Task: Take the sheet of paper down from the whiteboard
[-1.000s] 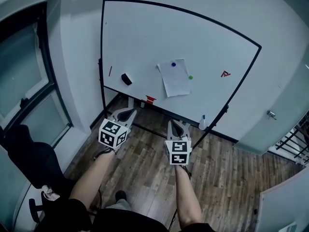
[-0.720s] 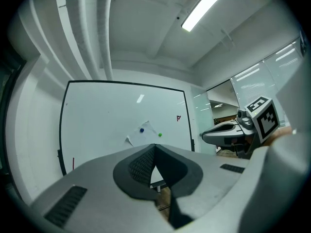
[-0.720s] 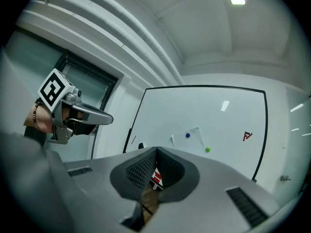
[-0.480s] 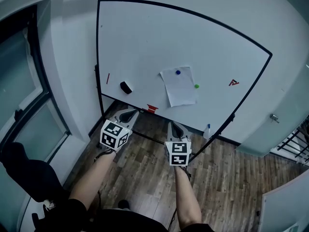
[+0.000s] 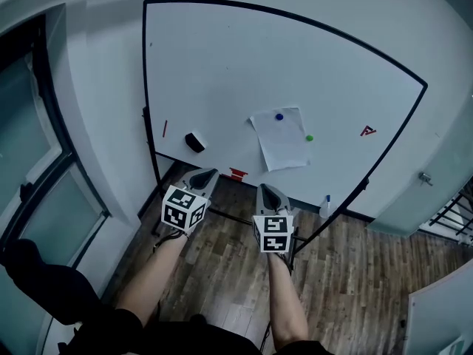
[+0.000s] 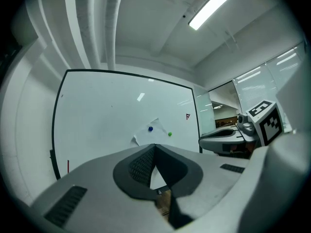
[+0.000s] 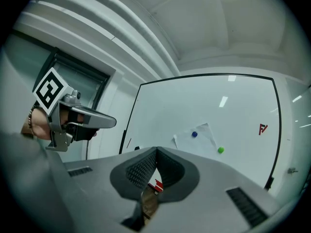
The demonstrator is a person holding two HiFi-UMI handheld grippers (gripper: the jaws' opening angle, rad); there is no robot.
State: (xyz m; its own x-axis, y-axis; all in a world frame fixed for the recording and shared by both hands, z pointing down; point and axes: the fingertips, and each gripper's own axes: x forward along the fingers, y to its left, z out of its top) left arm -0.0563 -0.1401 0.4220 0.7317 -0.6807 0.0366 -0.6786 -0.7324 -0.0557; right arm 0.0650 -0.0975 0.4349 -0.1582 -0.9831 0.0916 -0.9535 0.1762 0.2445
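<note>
A white sheet of paper (image 5: 283, 138) hangs slightly tilted on the whiteboard (image 5: 222, 72), pinned near its top by a blue magnet (image 5: 279, 116). A green magnet (image 5: 309, 137) sits just off the sheet's right edge. The same sheet (image 6: 153, 132) shows in the left gripper view and again (image 7: 197, 136) in the right gripper view. My left gripper (image 5: 205, 174) and right gripper (image 5: 267, 191) are both shut and empty, side by side, pointing at the board from a distance below it.
On the board are a black eraser (image 5: 194, 143), a red marker (image 5: 164, 129) at the left and a red magnet (image 5: 367, 131) at the right. A red item (image 5: 237, 174) and a spray bottle (image 5: 326, 206) rest by the board's stand. A glass door (image 5: 29, 168) is left.
The whiteboard has grown larger and lower in the head view as I moved toward it. Both grippers stayed shut and kept their side-by-side pose.
</note>
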